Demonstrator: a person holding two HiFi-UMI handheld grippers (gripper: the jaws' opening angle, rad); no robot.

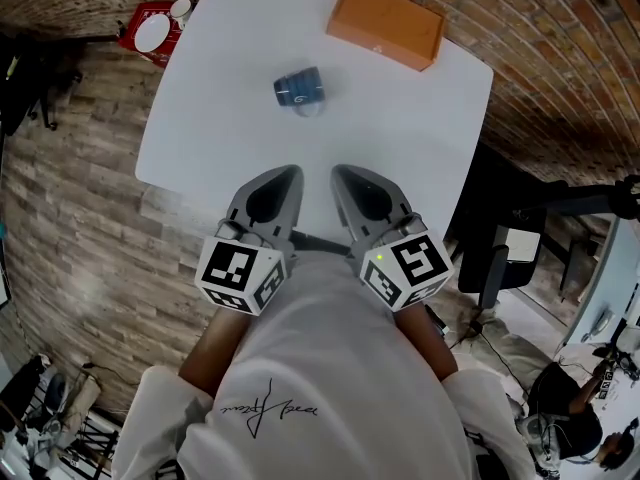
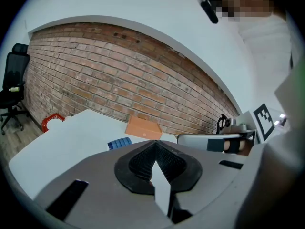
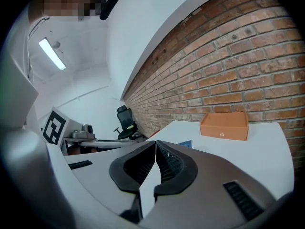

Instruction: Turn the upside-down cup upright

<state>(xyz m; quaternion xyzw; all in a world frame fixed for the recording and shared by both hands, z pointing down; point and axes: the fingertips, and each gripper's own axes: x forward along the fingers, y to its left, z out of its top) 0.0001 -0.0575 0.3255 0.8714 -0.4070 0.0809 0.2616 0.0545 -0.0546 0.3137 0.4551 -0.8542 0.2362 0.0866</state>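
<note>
A blue cup stands mouth-down on the white table, toward its far side. The left gripper view shows the cup just beyond the jaws; the right gripper view shows only a sliver of the cup. My left gripper and right gripper hover side by side over the table's near edge, well short of the cup. Both are shut, tips touching, with nothing between them. My left gripper and right gripper show closed ribbed pads.
An orange box lies at the table's far right corner, by the brick wall. A red tray with white dishes sits on the floor left of the table. A black office chair stands far left; desks and equipment are at the right.
</note>
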